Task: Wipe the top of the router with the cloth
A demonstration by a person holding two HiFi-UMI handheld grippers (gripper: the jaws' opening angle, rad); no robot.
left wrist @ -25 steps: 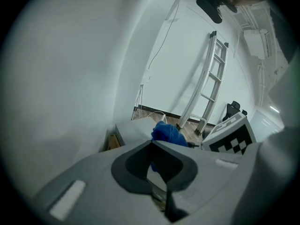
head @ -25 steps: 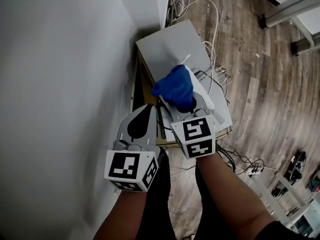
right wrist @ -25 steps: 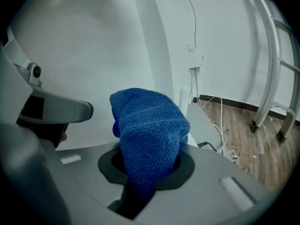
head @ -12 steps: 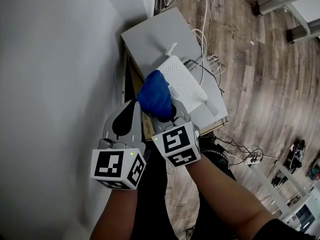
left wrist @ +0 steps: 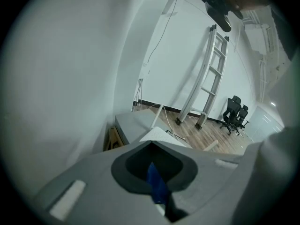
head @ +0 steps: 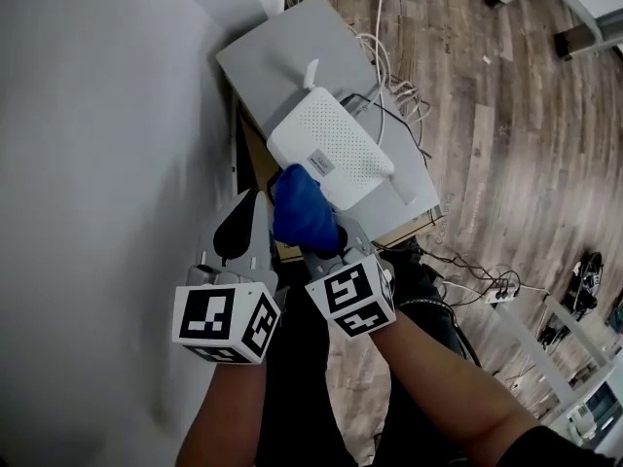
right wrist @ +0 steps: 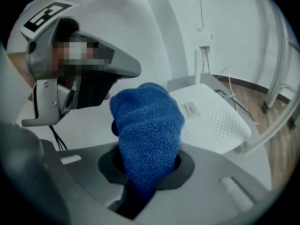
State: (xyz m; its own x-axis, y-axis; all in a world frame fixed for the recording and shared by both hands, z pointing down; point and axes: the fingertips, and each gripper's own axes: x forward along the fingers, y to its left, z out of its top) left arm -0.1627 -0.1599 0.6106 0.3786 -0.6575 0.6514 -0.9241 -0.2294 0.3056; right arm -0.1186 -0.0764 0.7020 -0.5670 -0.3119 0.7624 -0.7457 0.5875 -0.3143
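Note:
The white router point(head: 329, 149) lies flat on a grey cabinet top point(head: 282, 56), its perforated top uncovered and one antenna sticking up at the far side. My right gripper point(head: 311, 224) is shut on the bunched blue cloth point(head: 304, 207), which hangs at the router's near corner. In the right gripper view the cloth point(right wrist: 147, 125) fills the jaws, with the router point(right wrist: 211, 116) just beyond it. My left gripper point(head: 253, 202) is shut on nothing, beside the right one and close to the wall. Its own view shows the router's edge point(left wrist: 161, 136) past closed jaws.
A white wall point(head: 97, 163) runs along the left. Cables point(head: 389, 27) trail from the router over the wood floor, and a power strip point(head: 501, 295) lies to the right. A ladder point(left wrist: 206, 78) and office chairs point(left wrist: 236, 111) stand farther off.
My right gripper has drawn the cloth back across the router toward me, from its middle to its near corner. The router's top now shows bare. The left gripper stayed alongside.

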